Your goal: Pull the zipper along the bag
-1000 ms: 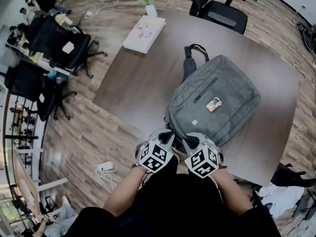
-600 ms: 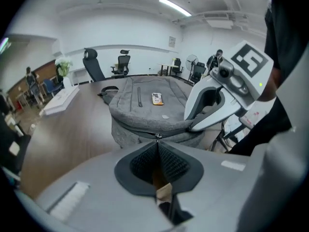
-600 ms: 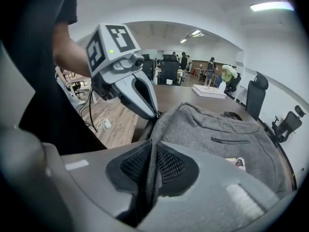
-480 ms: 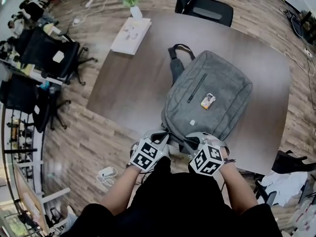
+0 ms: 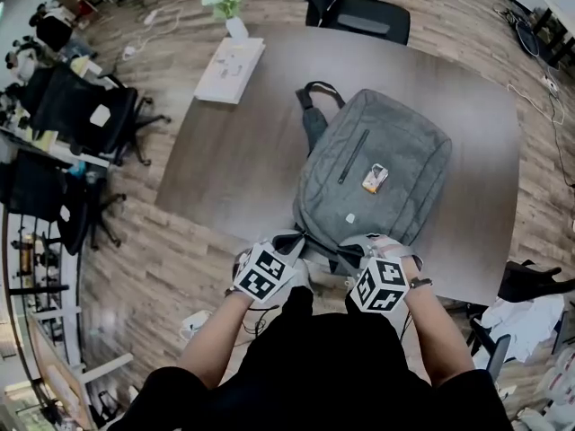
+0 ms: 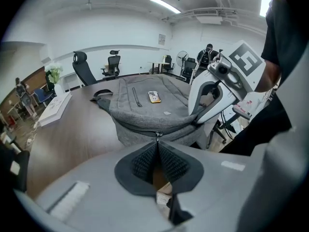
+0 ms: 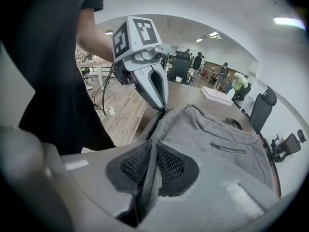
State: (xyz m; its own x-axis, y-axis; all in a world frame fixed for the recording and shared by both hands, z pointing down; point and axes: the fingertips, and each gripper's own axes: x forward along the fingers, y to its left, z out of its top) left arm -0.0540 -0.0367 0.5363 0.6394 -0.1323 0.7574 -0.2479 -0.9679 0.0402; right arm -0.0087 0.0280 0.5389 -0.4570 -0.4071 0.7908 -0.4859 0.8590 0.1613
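Bag (image 5: 386, 164) on table (image 5: 225, 169), chair (image 5: 359, 12) behind.

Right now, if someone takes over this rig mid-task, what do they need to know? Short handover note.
Left gripper: shut on the zipper pull at the near edge of the bag.
Right gripper: shut on a strip of the bag's grey fabric just beside it.
The bag lies flat on the table, with that edge toward the person.
Done: both grips are set. How far the zipper has run can't be told.
Left: draw the pull along the bag, probably with the right gripper holding the fabric taut.
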